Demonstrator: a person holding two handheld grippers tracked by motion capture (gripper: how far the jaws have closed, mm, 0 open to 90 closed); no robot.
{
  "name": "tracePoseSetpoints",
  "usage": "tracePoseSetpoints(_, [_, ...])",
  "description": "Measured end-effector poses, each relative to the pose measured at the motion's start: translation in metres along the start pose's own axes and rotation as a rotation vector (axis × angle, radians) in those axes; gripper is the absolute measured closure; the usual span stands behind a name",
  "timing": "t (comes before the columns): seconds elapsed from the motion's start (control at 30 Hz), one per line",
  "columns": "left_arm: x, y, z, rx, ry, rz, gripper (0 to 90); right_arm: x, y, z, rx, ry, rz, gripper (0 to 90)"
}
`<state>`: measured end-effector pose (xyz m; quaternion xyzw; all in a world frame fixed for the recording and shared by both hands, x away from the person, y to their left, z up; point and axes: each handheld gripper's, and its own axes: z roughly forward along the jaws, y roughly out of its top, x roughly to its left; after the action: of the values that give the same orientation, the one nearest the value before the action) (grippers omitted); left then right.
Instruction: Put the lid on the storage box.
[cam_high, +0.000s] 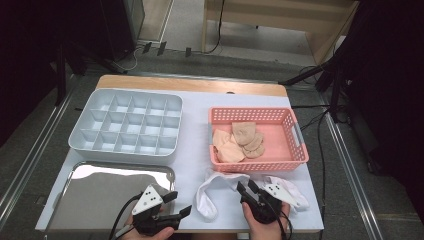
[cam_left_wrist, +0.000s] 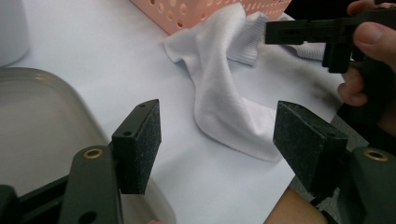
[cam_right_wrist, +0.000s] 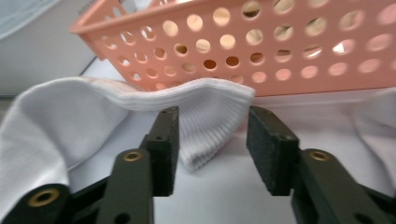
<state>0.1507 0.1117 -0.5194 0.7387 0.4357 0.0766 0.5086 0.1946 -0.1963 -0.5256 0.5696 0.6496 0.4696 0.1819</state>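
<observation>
Two white socks lie on the desk (cam_high: 195, 165) just in front of the pink basket (cam_high: 295, 152); we work the left sock (cam_high: 210, 192), draped in a loop, cuff toward the basket. Right tongs (cam_right_wrist: 212, 149) stand apart around the ribbed cuff (cam_right_wrist: 210, 121), pads not pressing — nothing gripped. Left tongs (cam_left_wrist: 217, 140) hang wide and empty over the corner of the steel tray (cam_high: 75, 200), aimed at the sock's toe end — likely so each end can be taken separately. Divided organiser (cam_high: 125, 125) sits empty behind.

Looks like a lab/recording rig: tabletop (cam_high: 195, 130) w/ white cover, black stands (cam_high: 320, 75) & cables (cam_high: 320, 150) around it, grey carpet floor (cam_high: 200, 60), wood furniture (cam_high: 280, 20) behind.
</observation>
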Motion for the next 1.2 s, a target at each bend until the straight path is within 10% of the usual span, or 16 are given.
tracePoseSetpoints(0.27, [-0.008,0.011,0.019,0.046,0.037,-0.026,37.5,0.000,0.007,0.016,0.027,-0.097,0.023,45.0])
tracePoseSetpoints(0.57, [0.001,0.019,0.034,0.106,0.054,-0.088,79.0,-0.004,0.014,0.023,0.074,0.111,-0.001,84.4])
tracePoseSetpoints(0.9, [0.005,0.024,0.017,0.111,-0.049,-0.105,88.9,-0.008,0.021,-0.028,-0.004,0.159,-0.007,84.0])
tracePoseSetpoints(1.2, [-0.009,0.025,0.012,0.173,-0.190,-0.101,85.4,-0.016,0.010,-0.088,0.068,0.182,-0.037,83.6])
